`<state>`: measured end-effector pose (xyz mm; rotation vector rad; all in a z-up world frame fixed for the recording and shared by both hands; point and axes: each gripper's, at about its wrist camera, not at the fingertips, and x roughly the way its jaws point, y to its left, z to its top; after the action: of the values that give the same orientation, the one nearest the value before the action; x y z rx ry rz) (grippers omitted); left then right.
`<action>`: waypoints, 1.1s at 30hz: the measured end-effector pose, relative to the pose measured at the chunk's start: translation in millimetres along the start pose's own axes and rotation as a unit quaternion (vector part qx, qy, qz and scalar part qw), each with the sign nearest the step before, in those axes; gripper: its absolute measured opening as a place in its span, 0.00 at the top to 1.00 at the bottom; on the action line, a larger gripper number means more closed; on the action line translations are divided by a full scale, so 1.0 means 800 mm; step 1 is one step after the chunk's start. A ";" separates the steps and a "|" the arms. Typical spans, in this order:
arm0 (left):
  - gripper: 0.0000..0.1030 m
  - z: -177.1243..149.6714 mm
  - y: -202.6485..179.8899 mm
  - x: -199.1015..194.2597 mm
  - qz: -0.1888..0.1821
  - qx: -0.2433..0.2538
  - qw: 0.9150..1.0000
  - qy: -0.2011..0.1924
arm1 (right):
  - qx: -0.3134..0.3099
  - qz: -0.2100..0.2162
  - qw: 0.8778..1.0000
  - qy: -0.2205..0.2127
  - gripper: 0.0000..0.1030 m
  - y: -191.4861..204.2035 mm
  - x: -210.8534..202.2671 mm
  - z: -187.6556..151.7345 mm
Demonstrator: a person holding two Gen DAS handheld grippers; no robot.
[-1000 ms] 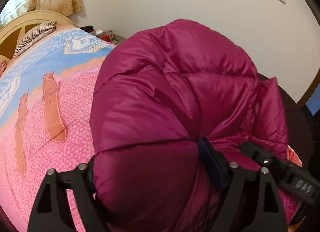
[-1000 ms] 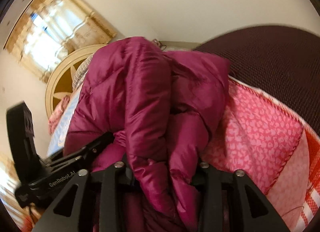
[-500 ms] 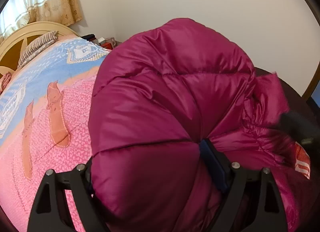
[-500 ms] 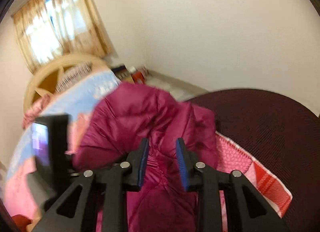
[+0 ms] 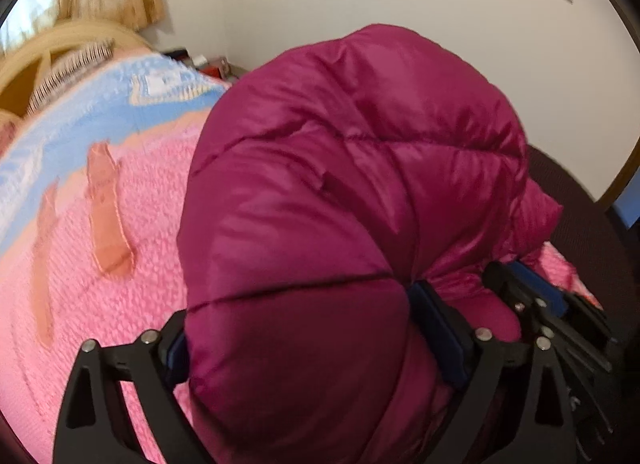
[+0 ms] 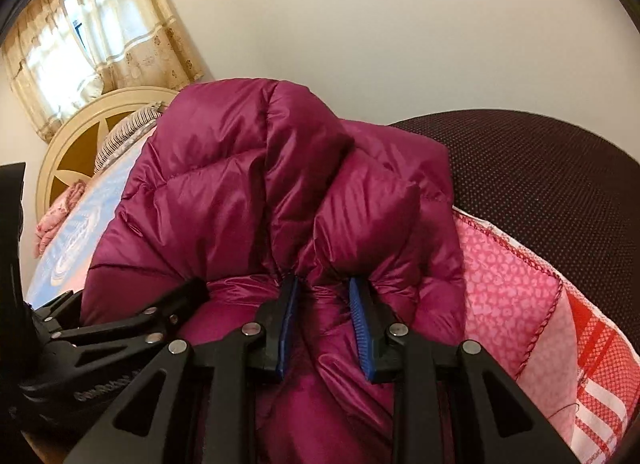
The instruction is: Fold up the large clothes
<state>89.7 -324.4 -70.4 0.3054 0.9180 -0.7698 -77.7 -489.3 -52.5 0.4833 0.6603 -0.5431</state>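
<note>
Left wrist view: a bed covered by a pink and blue bedspread (image 5: pixel 120 232) fills the left side, with a pale wall behind.
Bedspread: it spreads under everything; its red-stitched edge (image 6: pixel 520 264) shows in the right wrist view, against a dark dotted surface (image 6: pixel 560 191) to the right.
Headboard: a cream arched headboard (image 6: pixel 68 135) stands at the far end of the bed, with curtains (image 6: pixel 100 23) above it.
Jacket: a magenta quilted puffer jacket (image 5: pixel 340 191) is bunched into a tall rounded mound on the bedspread, nearer the right edge of the bed, rising in front of both grippers.
Left gripper: the left gripper (image 5: pixel 300 348) has its jaws spread very wide, and they have just been opening further; a thick puffed bundle of the jacket fills the whole gap and bulges over both blue pads (image 5: pixel 436 328), which still touch the fabric on either side.
Right gripper: the right gripper (image 6: pixel 324 328) has narrowed its jaws to a small gap, and a gathered pleat of the jacket is pinched between the blue pads (image 6: pixel 362 328).
Relation: the two grippers sit just beside each other at the near base of the mound, the right one showing at the left gripper's right side (image 5: pixel 540 304).
</note>
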 end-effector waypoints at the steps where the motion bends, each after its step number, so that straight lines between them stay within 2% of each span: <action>1: 0.06 -0.004 0.009 -0.006 -0.021 -0.018 1.000 0.009 | -0.006 -0.002 1.000 -0.002 0.73 0.003 -0.001 0.000; 2: 0.06 -0.009 0.019 -0.013 -0.044 -0.040 0.998 0.016 | -0.010 -0.002 1.000 -0.004 0.73 0.002 -0.004 -0.004; 4: 0.06 -0.020 0.032 -0.029 -0.065 -0.065 0.996 0.017 | -0.015 -0.003 1.000 -0.004 0.72 0.012 -0.015 -0.002; 6: 0.06 -0.029 0.036 -0.051 -0.059 -0.057 0.997 0.005 | 0.001 0.005 1.000 -0.015 0.71 0.013 -0.040 -0.003; 7: 0.06 -0.034 0.035 -0.066 -0.045 -0.046 0.998 -0.008 | 0.010 0.017 0.999 -0.033 0.70 0.014 -0.059 -0.005; 9: 0.06 -0.044 0.030 -0.091 -0.021 -0.022 0.999 -0.033 | 0.009 0.026 0.998 -0.061 0.55 0.019 -0.095 -0.011; 10: 0.06 -0.050 0.026 -0.103 -0.010 -0.009 0.999 -0.043 | 0.001 0.021 0.997 -0.074 0.36 0.025 -0.112 -0.017; 11: 0.06 -0.057 0.021 -0.115 -0.001 0.006 0.999 -0.052 | -0.005 0.016 0.996 -0.083 0.23 0.029 -0.125 -0.023; 16: 0.06 -0.099 0.011 -0.153 0.015 0.033 0.996 -0.079 | -0.036 -0.003 0.995 -0.095 0.22 0.042 -0.181 -0.061; 22: 0.06 -0.136 0.021 -0.190 0.022 0.010 0.995 -0.095 | -0.026 -0.020 0.993 -0.113 0.22 0.024 -0.245 -0.117; 27: 0.05 -0.155 0.012 -0.233 0.040 0.029 0.989 -0.142 | -0.037 -0.028 0.987 -0.153 0.22 0.029 -0.302 -0.137; 30: 0.00 -0.164 0.007 -0.261 0.053 0.034 0.982 -0.176 | -0.033 -0.022 0.983 -0.177 0.22 0.035 -0.329 -0.136; 33: 0.00 -0.172 0.005 -0.292 0.062 0.038 0.974 -0.214 | -0.026 -0.013 0.978 -0.206 0.22 0.041 -0.355 -0.133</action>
<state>-75.8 -138.1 36.0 0.2479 0.4602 -0.7197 -292.8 -314.8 75.1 0.2987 0.2823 -0.6269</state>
